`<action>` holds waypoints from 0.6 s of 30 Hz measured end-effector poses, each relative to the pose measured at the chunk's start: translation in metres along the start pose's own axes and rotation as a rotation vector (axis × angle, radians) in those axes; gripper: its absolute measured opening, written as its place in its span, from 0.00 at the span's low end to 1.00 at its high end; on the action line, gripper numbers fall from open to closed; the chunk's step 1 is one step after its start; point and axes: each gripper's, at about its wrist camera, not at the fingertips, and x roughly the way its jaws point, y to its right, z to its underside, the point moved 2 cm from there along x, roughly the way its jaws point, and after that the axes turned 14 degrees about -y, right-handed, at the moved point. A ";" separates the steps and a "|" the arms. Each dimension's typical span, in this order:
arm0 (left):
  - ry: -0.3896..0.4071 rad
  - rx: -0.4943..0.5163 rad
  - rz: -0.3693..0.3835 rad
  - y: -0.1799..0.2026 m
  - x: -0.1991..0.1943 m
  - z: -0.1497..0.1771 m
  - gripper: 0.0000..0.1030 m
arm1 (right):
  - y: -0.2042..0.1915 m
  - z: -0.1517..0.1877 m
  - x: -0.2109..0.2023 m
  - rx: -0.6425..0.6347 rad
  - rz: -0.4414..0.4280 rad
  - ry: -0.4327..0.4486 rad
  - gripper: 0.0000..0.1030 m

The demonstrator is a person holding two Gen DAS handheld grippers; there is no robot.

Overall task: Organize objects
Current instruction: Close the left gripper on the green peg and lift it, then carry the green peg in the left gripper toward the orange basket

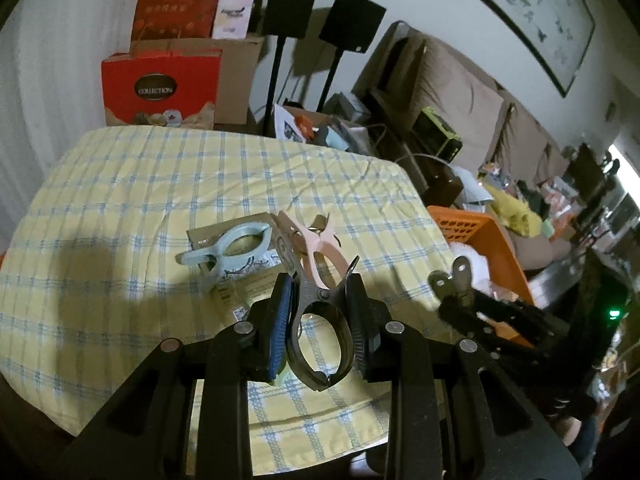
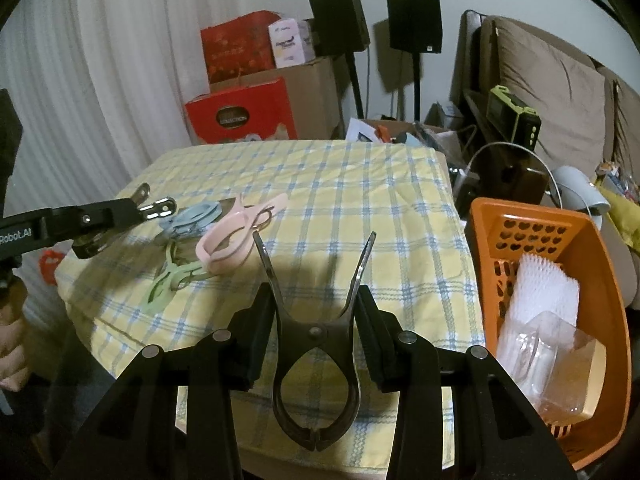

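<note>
My left gripper (image 1: 320,285) is shut on a dark metal clip (image 1: 320,320), its loop end toward the camera and its tips pointing at the table. My right gripper (image 2: 315,294) is shut on a second dark metal clip (image 2: 316,344) whose tips are spread wide. On the checked cloth lie a pink clip (image 1: 320,246) (image 2: 236,240), a pale blue clip (image 1: 232,250) (image 2: 192,216) and a green clip (image 2: 172,276). Each view shows the other gripper: the right one (image 1: 460,292) near the basket, the left one (image 2: 132,210) above the loose clips.
The table carries a yellow and blue checked cloth (image 2: 360,184). An orange basket (image 2: 600,276) at its right holds white foam netting (image 2: 540,292) and clear plastic packaging. A flat printed card (image 1: 248,284) lies under the loose clips. Red boxes, speakers and a sofa stand behind.
</note>
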 end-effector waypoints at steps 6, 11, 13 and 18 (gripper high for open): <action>0.017 0.043 -0.048 0.027 -0.003 -0.002 0.25 | 0.002 -0.003 -0.025 0.000 0.014 0.081 0.40; 0.058 0.026 -0.062 0.036 -0.013 -0.004 0.25 | 0.008 -0.005 -0.038 0.005 0.048 0.114 0.40; 0.066 0.017 -0.064 0.037 -0.015 -0.005 0.25 | 0.011 -0.005 -0.045 0.014 0.048 0.133 0.40; 0.073 0.024 -0.036 0.048 -0.020 -0.004 0.25 | 0.012 -0.006 -0.054 0.015 0.044 0.156 0.40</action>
